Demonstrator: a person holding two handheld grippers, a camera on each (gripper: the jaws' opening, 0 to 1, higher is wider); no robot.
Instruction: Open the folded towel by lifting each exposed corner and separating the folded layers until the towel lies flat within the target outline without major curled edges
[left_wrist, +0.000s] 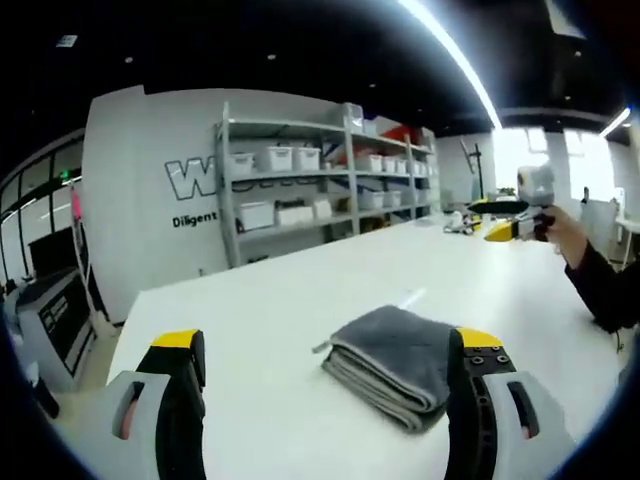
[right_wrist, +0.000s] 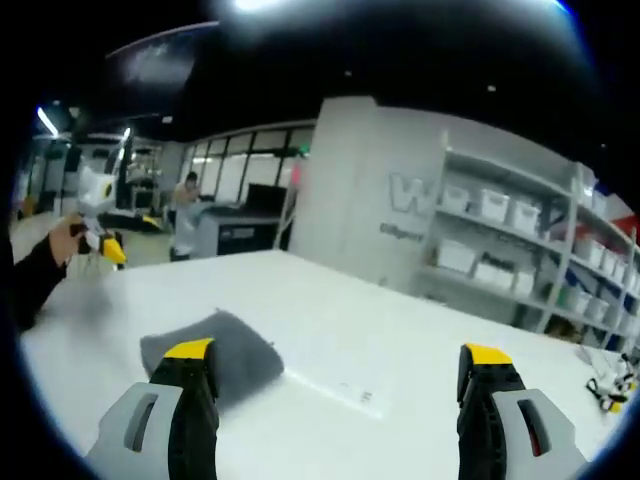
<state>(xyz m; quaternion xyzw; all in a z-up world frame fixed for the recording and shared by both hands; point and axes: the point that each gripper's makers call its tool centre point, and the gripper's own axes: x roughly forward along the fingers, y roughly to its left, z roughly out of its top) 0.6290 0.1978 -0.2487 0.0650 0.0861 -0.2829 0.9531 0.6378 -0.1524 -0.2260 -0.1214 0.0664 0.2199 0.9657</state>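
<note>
On the grey wall behind the shelves we can read a big "W" and the word "Diligent". White bins sit on those shelves. Our folded grey towel lies on the white table. Our left gripper is wide open and holds nothing; the towel sits by its right jaw. Our right gripper is wide open and empty too, with the towel by its left jaw.
</note>
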